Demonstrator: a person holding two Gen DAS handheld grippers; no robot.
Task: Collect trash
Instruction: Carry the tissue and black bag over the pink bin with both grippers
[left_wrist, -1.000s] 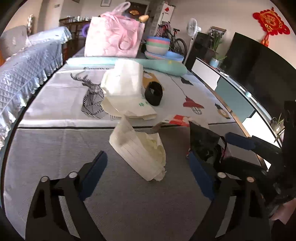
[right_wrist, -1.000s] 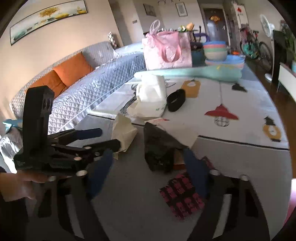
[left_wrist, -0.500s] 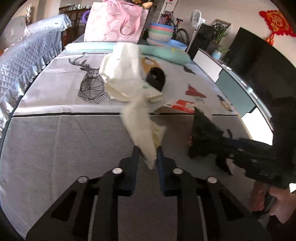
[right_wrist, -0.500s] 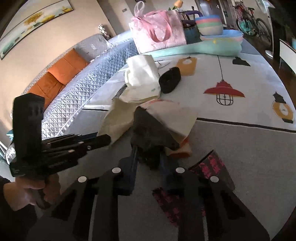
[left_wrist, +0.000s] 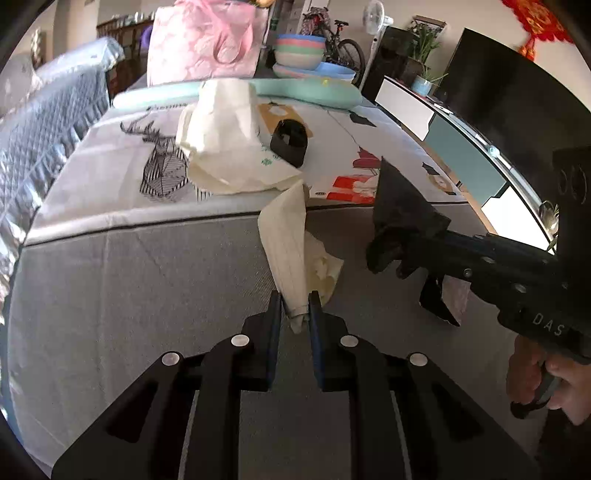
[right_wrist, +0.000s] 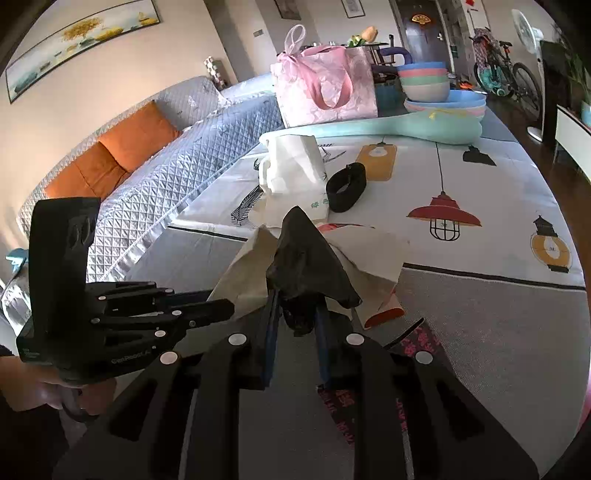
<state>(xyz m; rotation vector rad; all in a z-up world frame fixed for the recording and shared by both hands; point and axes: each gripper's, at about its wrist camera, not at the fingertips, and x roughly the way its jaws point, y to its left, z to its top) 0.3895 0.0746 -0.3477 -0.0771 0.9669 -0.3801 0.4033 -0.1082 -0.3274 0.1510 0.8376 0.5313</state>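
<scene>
In the left wrist view my left gripper (left_wrist: 294, 310) is shut on the lower end of a cream paper wrapper (left_wrist: 284, 240), which stands up from the grey tablecloth (left_wrist: 110, 314). To its right, my right gripper (left_wrist: 384, 258) holds a crumpled black wrapper (left_wrist: 402, 214) above the cloth. In the right wrist view the right gripper (right_wrist: 295, 317) is shut on that black wrapper (right_wrist: 306, 266). The left gripper (right_wrist: 218, 308) comes in from the left, with the cream wrapper (right_wrist: 243, 280) at its tip.
Behind lie a white paper bag (left_wrist: 218, 147), a black band (left_wrist: 290, 142) and a red-and-white paper (left_wrist: 354, 184). A dark red patterned wrapper (right_wrist: 417, 343) lies under my right gripper. A pink bag (right_wrist: 325, 85), stacked bowls (right_wrist: 424, 81) and a sofa (right_wrist: 129, 155) stand farther off.
Both grippers were open a second ago. The left one has shut on the cream wrapper, the right one on the black wrapper, and both pieces have been raised off the cloth.
</scene>
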